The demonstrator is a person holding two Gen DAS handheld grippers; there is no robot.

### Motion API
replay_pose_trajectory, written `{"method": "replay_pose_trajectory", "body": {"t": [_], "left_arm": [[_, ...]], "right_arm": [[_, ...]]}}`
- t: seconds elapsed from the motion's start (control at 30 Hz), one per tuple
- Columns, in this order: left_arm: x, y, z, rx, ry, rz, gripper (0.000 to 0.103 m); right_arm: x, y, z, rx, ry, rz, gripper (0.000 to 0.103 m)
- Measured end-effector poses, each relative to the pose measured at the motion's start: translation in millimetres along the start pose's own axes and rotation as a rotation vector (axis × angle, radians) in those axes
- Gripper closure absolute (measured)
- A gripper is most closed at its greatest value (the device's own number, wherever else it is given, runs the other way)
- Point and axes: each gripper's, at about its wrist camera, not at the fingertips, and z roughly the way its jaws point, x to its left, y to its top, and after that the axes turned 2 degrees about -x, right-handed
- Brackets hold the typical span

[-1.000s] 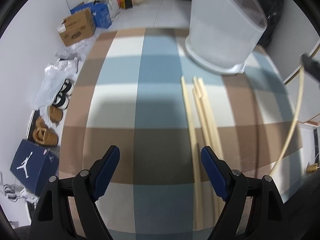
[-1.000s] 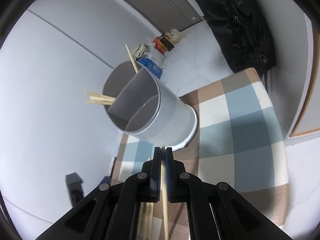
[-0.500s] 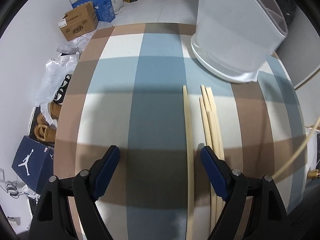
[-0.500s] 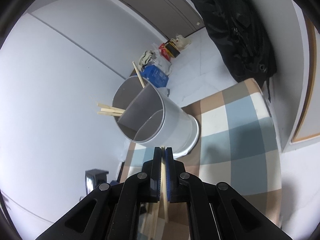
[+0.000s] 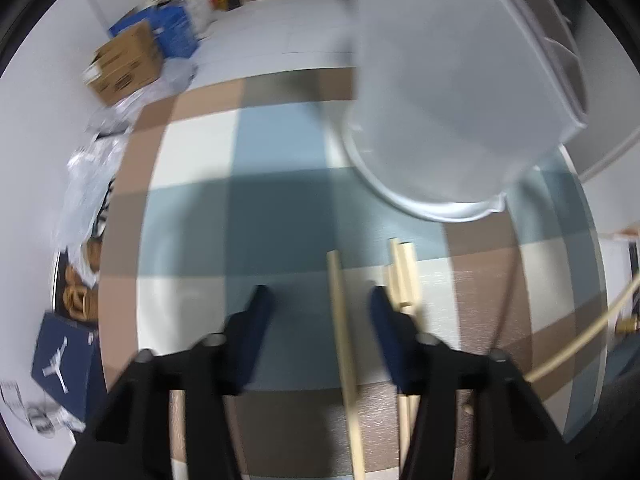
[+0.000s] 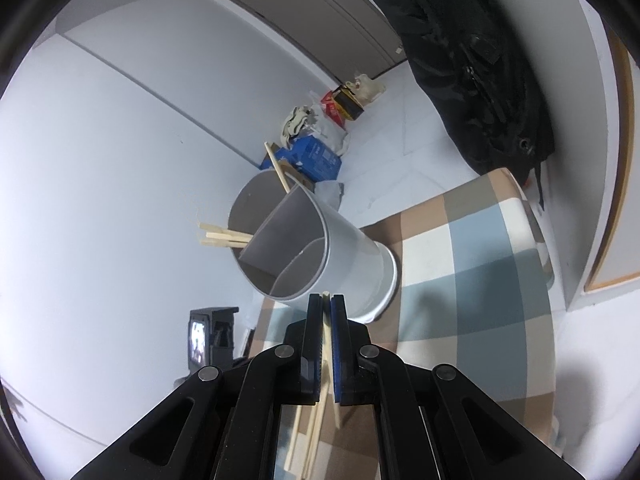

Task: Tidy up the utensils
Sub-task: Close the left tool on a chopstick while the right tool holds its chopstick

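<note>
Loose wooden chopsticks lie on the checked tablecloth (image 5: 280,220) in front of a pale grey divided utensil holder (image 5: 452,100). My left gripper (image 5: 320,312) points down over them and its jaws are closing. One chopstick (image 5: 340,320) lies between the blue pads, nearer the right one, and neither pad presses on it. A few more chopsticks (image 5: 404,276) lie just right of the right pad. My right gripper (image 6: 327,312) is shut on a single chopstick (image 6: 327,300), held near the holder (image 6: 340,248). The holder's far compartment has several chopsticks (image 6: 224,236).
On the floor left of the table are a cardboard box (image 5: 124,60), a blue shoe box (image 5: 64,356) and shoes (image 5: 80,296). A black backpack (image 6: 480,60) hangs beyond the table's far corner. A small screen device (image 6: 208,336) stands low on the left.
My left gripper has slid forward along the chopsticks toward the holder, and its jaws have narrowed around one chopstick. My right gripper keeps its chopstick and has lifted slightly.
</note>
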Motion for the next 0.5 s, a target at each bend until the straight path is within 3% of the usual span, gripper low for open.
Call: {"method": "replay_pose_trajectory", "body": {"t": [0.03,0.07,0.13,0.37,0.5], "left_arm": [[-1,1,0,0.003,-0.011,0.007,0.082],[-2,2,0,0.005,-0.020,0.012,0.085],[-1,3,0,0.004,-0.035,0.005,0.100],[3,-1,-9,-0.020,-0.084,-0.054,0.101],[-3,-3,-30,-0.121,-0.081,-0.054,0.101]], "right_arm": [[0,1,0,0.001,0.003,0.001,0.100],[0,1,1,0.001,0.006,0.001,0.100],[0,1,2,0.003,0.006,0.000,0.100],[1,2,0,-0.005,-0.001,-0.009,0.100],[6,0,0,-0.006,-0.007,-0.033,0.100]]}}
